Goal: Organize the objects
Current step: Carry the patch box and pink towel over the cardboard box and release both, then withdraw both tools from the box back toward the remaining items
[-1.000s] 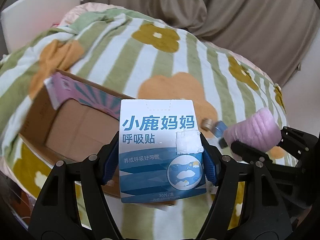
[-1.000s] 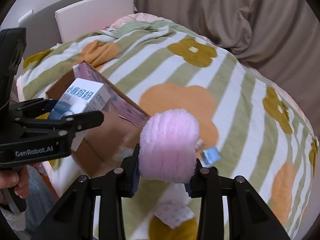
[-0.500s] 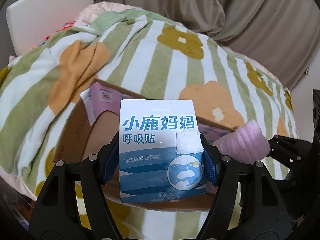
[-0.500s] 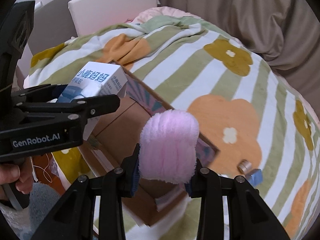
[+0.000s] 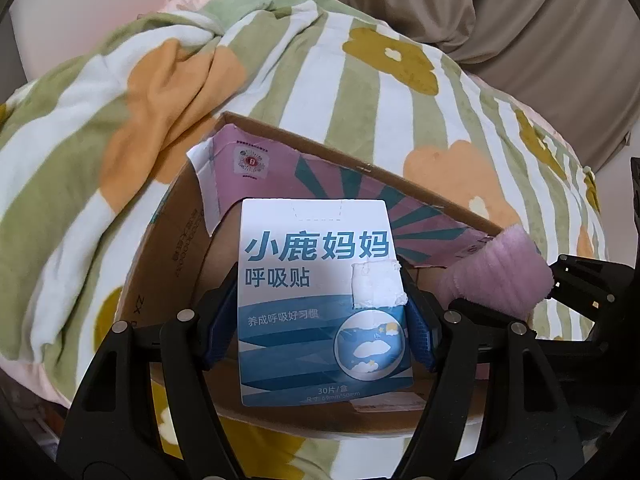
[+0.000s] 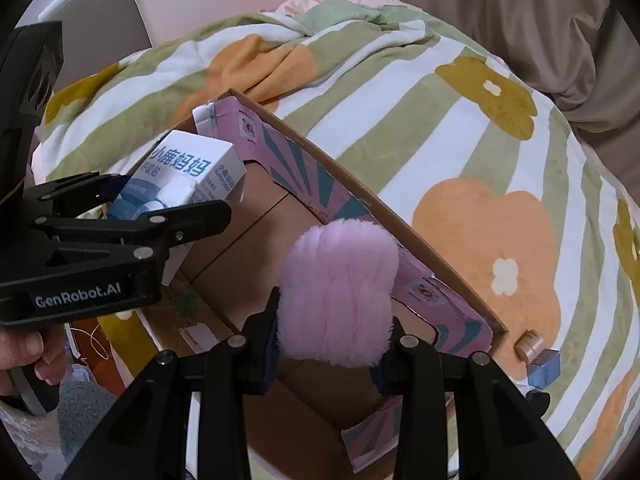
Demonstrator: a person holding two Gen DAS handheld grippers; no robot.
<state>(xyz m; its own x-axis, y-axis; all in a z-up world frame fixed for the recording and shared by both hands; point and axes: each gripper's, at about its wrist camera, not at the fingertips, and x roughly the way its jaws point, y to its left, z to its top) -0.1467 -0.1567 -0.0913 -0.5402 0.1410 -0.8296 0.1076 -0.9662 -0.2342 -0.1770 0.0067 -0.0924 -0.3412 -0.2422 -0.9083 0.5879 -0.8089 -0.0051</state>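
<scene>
My left gripper [image 5: 320,332] is shut on a white and blue carton with Chinese print [image 5: 320,300] and holds it over the open cardboard box [image 5: 172,248]. My right gripper [image 6: 332,340] is shut on a fluffy pink item [image 6: 338,296], also above the box [image 6: 256,240]. The carton [image 6: 188,172] and left gripper [image 6: 132,208] show at the left of the right wrist view. The pink item [image 5: 496,272] shows at the right of the left wrist view.
The box lies on a bed with a green-striped flowered blanket [image 5: 360,92]. A small tan cylinder [image 6: 530,344] and a small blue box [image 6: 544,370] lie on the blanket right of the cardboard box. A grey curtain [image 6: 540,20] hangs behind.
Both grippers have moved left, from over the blanket to above the open box, each still holding its object.
</scene>
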